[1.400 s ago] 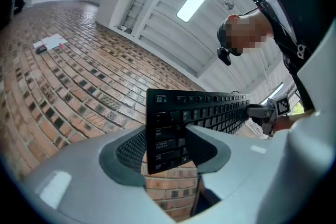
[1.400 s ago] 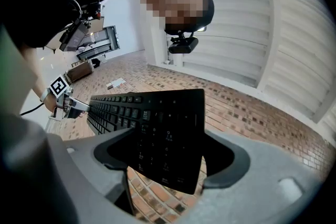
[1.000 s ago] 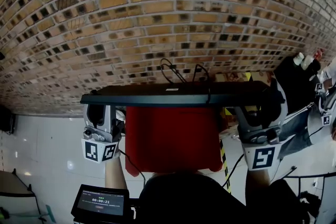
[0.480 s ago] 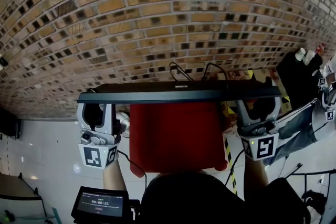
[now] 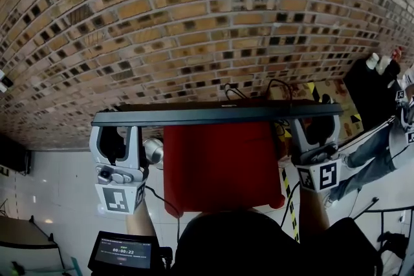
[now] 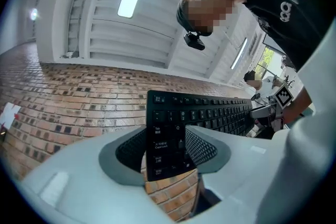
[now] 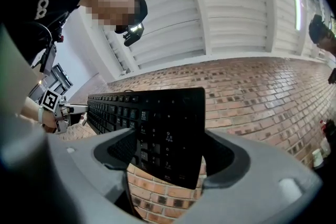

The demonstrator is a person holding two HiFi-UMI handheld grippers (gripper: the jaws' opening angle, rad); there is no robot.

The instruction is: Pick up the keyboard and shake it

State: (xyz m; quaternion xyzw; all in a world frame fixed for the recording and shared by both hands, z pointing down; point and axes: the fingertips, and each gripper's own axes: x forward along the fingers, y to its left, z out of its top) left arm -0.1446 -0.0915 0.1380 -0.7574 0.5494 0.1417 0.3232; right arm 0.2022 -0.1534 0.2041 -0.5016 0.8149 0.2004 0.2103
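Observation:
A black keyboard [image 5: 213,114] is held up in the air, edge-on in the head view, in front of a brick wall [image 5: 194,22]. My left gripper [image 5: 118,131] is shut on its left end, and my right gripper [image 5: 315,129] is shut on its right end. The left gripper view shows the end of the keyboard [image 6: 210,113] clamped between the grey jaws of the left gripper [image 6: 165,152]. In the right gripper view the number-pad end of the keyboard [image 7: 131,113] sits between the jaws of the right gripper [image 7: 170,157]. A cable [image 5: 259,90] trails from the keyboard's far edge.
A red table [image 5: 220,165] stands right under the keyboard. A small screen with a timer [image 5: 125,250] is at the lower left, over pale floor [image 5: 52,191]. Another person's legs [image 5: 369,152] and a black bag [image 5: 372,90] are at the right. Yellow-black tape [image 5: 288,194] marks the floor.
The keyboard has tipped a little between the two grips. In the head view the left gripper's cube sits lower and the right one higher than before. Both grips hold.

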